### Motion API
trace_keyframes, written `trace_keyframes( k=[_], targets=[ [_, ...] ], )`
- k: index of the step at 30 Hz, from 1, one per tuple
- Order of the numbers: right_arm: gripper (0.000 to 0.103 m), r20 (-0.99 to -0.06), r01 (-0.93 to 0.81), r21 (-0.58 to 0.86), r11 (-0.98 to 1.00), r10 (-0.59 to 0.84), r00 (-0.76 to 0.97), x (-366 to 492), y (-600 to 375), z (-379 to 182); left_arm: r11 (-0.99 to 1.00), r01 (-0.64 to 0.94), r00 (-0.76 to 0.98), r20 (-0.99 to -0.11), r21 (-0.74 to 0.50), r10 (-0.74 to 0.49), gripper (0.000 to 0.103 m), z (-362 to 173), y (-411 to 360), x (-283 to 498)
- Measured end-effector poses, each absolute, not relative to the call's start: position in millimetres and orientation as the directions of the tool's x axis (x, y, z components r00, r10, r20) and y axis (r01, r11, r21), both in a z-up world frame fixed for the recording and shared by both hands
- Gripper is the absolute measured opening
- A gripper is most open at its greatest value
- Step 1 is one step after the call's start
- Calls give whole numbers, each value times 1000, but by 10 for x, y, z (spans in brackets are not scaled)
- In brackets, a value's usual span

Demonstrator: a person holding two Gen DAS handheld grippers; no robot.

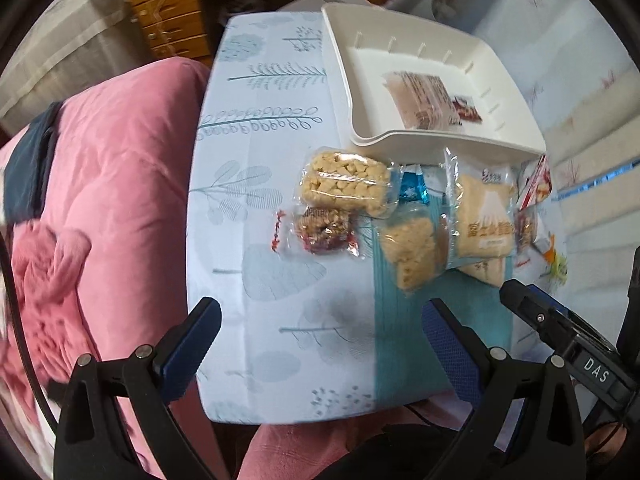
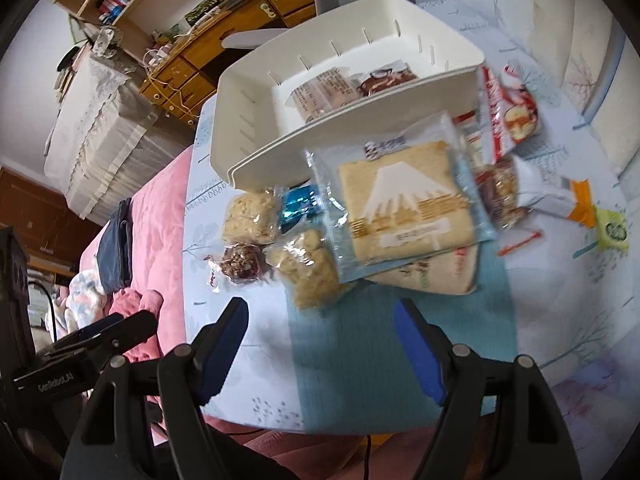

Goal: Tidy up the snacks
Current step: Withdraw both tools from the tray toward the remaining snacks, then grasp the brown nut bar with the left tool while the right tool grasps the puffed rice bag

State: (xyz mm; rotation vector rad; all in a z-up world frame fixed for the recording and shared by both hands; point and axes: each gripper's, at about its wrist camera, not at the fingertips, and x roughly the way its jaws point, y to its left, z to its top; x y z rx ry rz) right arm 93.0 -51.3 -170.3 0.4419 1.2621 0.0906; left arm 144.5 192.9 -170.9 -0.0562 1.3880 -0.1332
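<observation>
Left tool (image 1: 320,332): wide open, holding nothing, hovering over the near edge of the tabletop (image 1: 280,320), short of the snacks.
Right tool (image 2: 320,328): also spread wide and empty, aimed at the middle of the pile.
Bin (image 1: 500,60): white, at the far side of the tabletop, one clear packet (image 1: 424,100) lying flat inside.
Pile: loose on the tabletop just in front of the bin's near wall, packets overlapping.
Puffed-rice bar (image 1: 346,182): clear wrap, light and crumbly by the look; best pinched gently across the short sides.
Dark nut bar (image 1: 326,230): small, touching the rice bar, twisted wrapper ends on either side; body firm enough for a light squeeze.
Bread packet (image 2: 400,200): mountain print, soft and airy, film likely slippery; better taken by the sealed edge than the middle.
Second pale bar (image 2: 312,272): partly tucked under the bread packet, nearest the right tool.
Red-and-white packets (image 2: 508,108): by the bin's right corner, blurred, contents unclear.
Risk: crushing soft items, or film slipping out from between the pads.
</observation>
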Motion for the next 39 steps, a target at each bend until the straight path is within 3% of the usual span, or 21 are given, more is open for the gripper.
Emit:
trace_keyframes(
  k=[13,20,25,31,34,37,39],
  targets=[
    [76,-925,195,220,956,141,354,890,103,-2222,963,177,40,-976,-204,-214,100,-2512,1886,1965],
    [76,-902,151,180,972,102,421,871,284,-2442,965,193,13,-983,-176,-182,99,-2843,1791,2127],
    [76,-907,129,144,981,79,413,952,347,-2572,965,219,12,-988,-147,-154,85,-2941,1745,2217],
    [77,-910,140,118,983,50,413,1103,378,-2652,956,250,-6,-988,-152,-155,83,-3017,1714,2315],
    [78,-915,128,91,988,32,402,1158,429,-2699,953,257,-12,-986,-161,-164,77,-3020,1689,2314],
    [78,-918,116,61,991,10,396,1198,476,-2742,954,261,-18,-989,-146,-146,62,-3022,1653,2255],
    [76,-921,120,62,991,11,388,1218,477,-2766,955,250,-19,-987,-159,-160,62,-3032,1676,2269]
  ],
)
